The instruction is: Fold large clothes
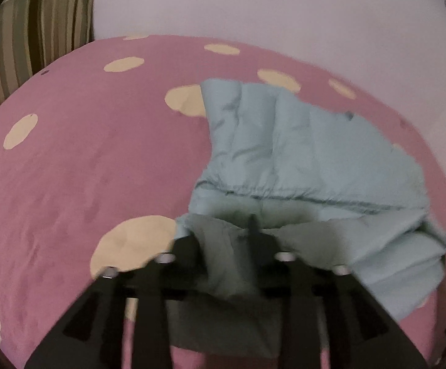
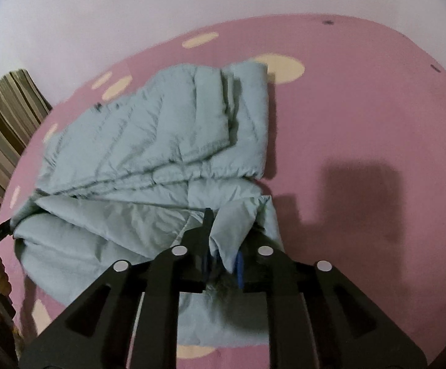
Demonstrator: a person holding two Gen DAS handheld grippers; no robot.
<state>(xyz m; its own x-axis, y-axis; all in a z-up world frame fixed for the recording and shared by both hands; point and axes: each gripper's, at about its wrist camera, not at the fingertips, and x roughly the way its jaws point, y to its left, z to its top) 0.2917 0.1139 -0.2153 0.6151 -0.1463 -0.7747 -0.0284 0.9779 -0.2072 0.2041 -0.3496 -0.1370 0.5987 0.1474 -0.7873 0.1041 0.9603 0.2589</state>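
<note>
A pale blue quilted jacket (image 1: 284,141) lies on a pink cover with cream dots (image 1: 84,153). My left gripper (image 1: 223,240) is shut on a fold of its near edge and holds that edge lifted off the cover. In the right wrist view the same jacket (image 2: 149,141) lies partly folded, its far part flat on the pink cover (image 2: 361,123). My right gripper (image 2: 229,236) is shut on the other near corner, also raised. The cloth hangs and bunches between the fingers of each gripper. The other gripper's tip shows at each view's edge, holding the cloth.
A striped brown and green cushion or chair back (image 1: 29,40) stands at the far left of the cover, also in the right wrist view (image 2: 4,135). A pale wall (image 1: 269,9) runs behind the cover. Bare pink cover lies to the jacket's left and right.
</note>
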